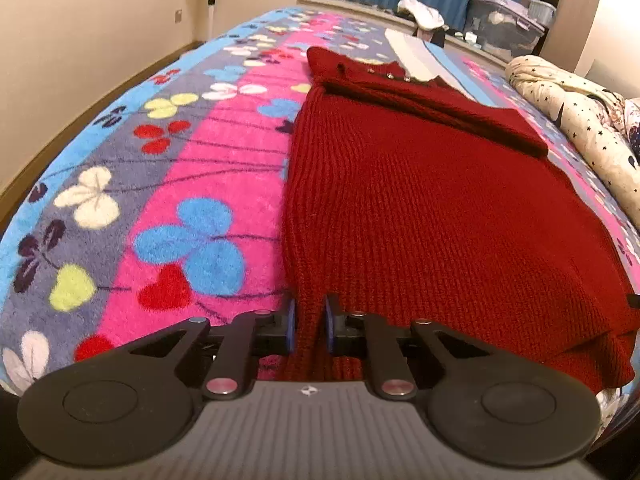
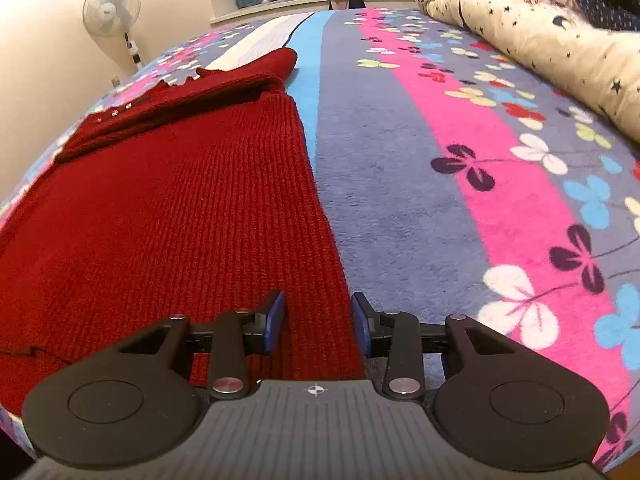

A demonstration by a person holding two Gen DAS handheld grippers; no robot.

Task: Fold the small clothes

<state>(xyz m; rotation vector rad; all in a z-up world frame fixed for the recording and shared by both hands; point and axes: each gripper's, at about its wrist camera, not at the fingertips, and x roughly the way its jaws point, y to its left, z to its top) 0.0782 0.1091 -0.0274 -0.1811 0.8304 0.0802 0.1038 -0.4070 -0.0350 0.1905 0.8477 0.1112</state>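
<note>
A dark red knit sweater [image 1: 420, 200] lies flat on the flowered blanket [image 1: 180, 184], its sleeves folded across the chest at the far end. My left gripper [image 1: 310, 326] is shut on the sweater's near left hem corner, knit bunched between the blue pads. In the right wrist view the sweater [image 2: 168, 216] fills the left half. My right gripper [image 2: 318, 322] straddles the near right hem edge, its jaws set apart with the knit lying between them, not pinched.
The blanket [image 2: 460, 168] covers the bed. A rolled star-print quilt [image 2: 540, 40] lies along the right side; it also shows in the left wrist view [image 1: 580, 120]. A standing fan [image 2: 112, 12] is by the wall. Clutter and bins [image 1: 504, 20] stand beyond the bed's far end.
</note>
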